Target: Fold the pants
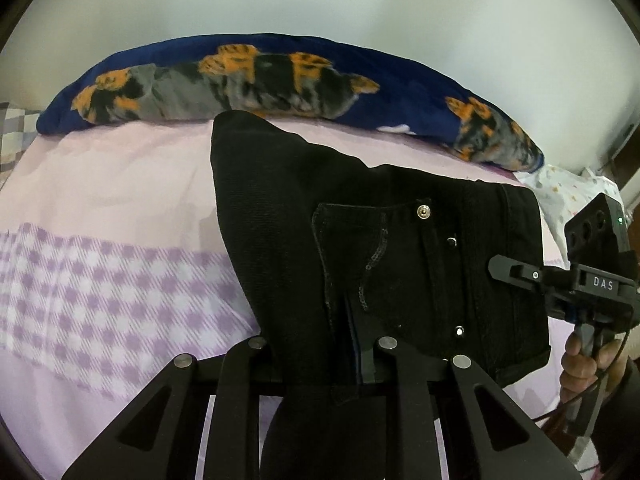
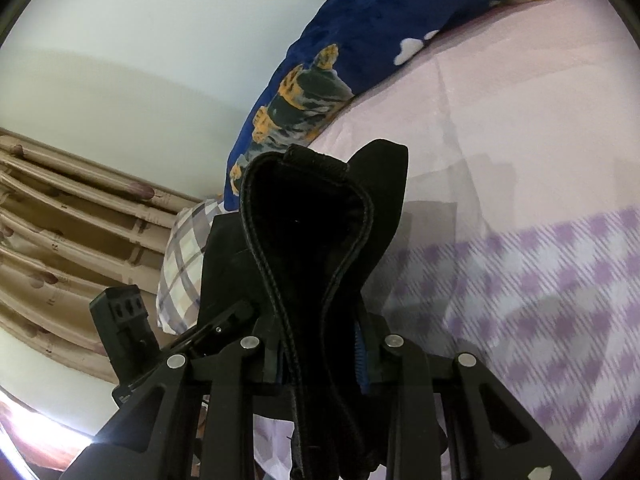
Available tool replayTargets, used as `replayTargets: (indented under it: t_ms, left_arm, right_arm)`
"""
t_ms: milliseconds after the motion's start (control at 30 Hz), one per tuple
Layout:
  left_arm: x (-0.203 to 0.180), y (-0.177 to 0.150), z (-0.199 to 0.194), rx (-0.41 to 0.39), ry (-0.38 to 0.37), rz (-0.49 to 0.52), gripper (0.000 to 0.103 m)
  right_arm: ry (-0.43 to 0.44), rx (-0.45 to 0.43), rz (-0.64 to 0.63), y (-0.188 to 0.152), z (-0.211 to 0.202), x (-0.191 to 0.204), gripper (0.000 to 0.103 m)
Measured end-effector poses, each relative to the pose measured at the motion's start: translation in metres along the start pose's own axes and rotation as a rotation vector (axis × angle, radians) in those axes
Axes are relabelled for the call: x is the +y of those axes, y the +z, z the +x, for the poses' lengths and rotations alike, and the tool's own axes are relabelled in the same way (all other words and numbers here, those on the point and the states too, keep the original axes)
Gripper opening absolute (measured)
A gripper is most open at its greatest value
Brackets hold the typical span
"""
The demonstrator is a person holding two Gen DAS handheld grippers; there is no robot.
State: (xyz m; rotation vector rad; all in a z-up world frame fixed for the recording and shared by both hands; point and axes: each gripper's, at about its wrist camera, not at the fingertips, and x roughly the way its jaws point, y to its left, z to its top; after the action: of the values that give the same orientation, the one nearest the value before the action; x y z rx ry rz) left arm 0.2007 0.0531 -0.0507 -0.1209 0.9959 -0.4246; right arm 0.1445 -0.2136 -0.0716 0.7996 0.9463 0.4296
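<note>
Black pants (image 1: 360, 248) hang lifted above the bed (image 1: 120, 184), pinched at the waist by the left tool (image 1: 352, 360) and right tool (image 2: 320, 344), both clamped narrow on fabric.

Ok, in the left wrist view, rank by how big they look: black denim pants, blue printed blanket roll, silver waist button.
1. Black denim pants, though nearness inflates them.
2. Blue printed blanket roll.
3. Silver waist button.

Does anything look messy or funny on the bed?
Only a little: the black pants hang bunched and lopsided between the left gripper and right gripper. The blue blanket sits rumpled. Nothing looks torn or spilled.
</note>
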Motion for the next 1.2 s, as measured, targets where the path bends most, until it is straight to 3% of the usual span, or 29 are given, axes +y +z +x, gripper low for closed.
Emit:
replayTargets:
  t_ms: [300, 400, 433, 500, 633, 900, 1033, 1200]
  left_arm:
    - [0.025, 0.027, 0.022, -0.026, 0.020, -0.015, 0.021]
    - [0.039, 0.024, 0.044, 0.010, 0.033, -0.053, 0.026]
    - [0.042, 0.021, 0.049, 0.013, 0.041, -0.059, 0.031]
    - [0.046, 0.016, 0.054, 0.004, 0.065, -0.055, 0.042]
    - [0.051, 0.012, 0.058, -0.003, 0.091, -0.071, 0.055]
    - [0.039, -0.002, 0.039, -0.020, 0.214, -0.040, 0.059]
    - [0.031, -0.021, 0.017, -0.033, 0.225, -0.047, 0.062]
    - [0.013, -0.045, -0.014, -0.071, 0.265, -0.023, 0.063]
  right_arm:
    - [-0.050, -0.018, -0.026, 0.027, 0.025, 0.001, 0.025]
    - [-0.146, -0.040, -0.035, 0.026, 0.034, -0.007, 0.025]
    - [-0.219, -0.044, -0.077, 0.023, 0.039, -0.007, 0.026]
    - [-0.304, -0.060, -0.121, 0.017, 0.041, -0.006, 0.038]
    - [-0.373, -0.090, -0.156, 0.012, 0.043, -0.007, 0.052]
    - [-0.450, -0.105, -0.196, -0.006, 0.031, 0.001, 0.064]
    - [-0.494, -0.117, -0.222, -0.030, 0.020, 0.006, 0.073]
    - [-0.535, -0.193, -0.254, -0.063, -0.006, 0.019, 0.079]
